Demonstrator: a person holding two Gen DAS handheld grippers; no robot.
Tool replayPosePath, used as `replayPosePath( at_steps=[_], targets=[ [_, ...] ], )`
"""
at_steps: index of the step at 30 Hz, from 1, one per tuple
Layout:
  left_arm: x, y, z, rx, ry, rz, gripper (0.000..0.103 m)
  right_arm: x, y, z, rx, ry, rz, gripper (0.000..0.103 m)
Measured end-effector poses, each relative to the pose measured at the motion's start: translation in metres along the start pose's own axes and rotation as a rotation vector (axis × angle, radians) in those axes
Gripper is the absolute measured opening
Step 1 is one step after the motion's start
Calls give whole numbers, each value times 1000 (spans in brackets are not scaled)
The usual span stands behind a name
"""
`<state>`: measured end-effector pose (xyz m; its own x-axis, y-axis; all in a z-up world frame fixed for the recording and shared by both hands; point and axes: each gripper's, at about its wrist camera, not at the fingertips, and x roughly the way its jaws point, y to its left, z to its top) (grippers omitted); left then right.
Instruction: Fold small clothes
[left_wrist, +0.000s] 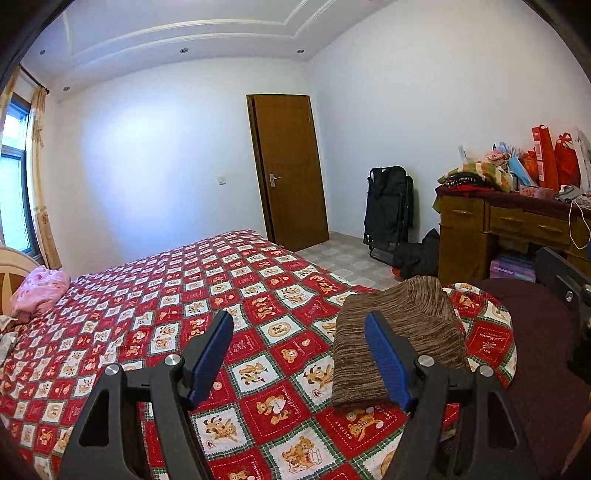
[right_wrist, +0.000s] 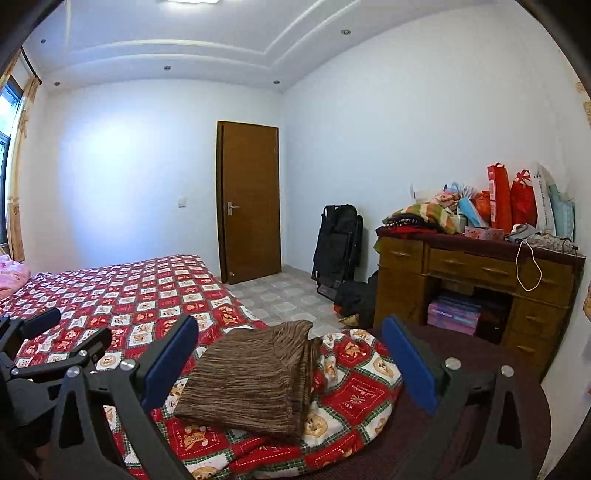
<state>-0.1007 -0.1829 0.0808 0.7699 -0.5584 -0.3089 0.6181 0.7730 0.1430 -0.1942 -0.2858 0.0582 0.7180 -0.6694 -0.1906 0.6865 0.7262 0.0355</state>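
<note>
Bedspread (right_wrist: 147, 291) bearing folded brown garment (right_wrist: 255, 384), directly ahead of spread, empty right gripper (right_wrist: 291, 354); left gripper (left_wrist: 303, 354), also spread, offset left.

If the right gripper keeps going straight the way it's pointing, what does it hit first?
Most likely the folded brown garment, which lies between the open fingers of the right gripper on the red patterned bedspread. Depth is hard to judge.

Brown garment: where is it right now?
The folded brown garment lies on the red patterned bedspread at the bed's near corner, between the right gripper's open jaws, on the wooden desk's side.
</note>
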Motion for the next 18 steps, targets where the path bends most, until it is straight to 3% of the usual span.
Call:
replayPosePath(
  at_steps=[18],
  targets=[
    [8,-1,-4,4,29,-9,75,2,-1,-4,7,30,-1,102]
  ],
)
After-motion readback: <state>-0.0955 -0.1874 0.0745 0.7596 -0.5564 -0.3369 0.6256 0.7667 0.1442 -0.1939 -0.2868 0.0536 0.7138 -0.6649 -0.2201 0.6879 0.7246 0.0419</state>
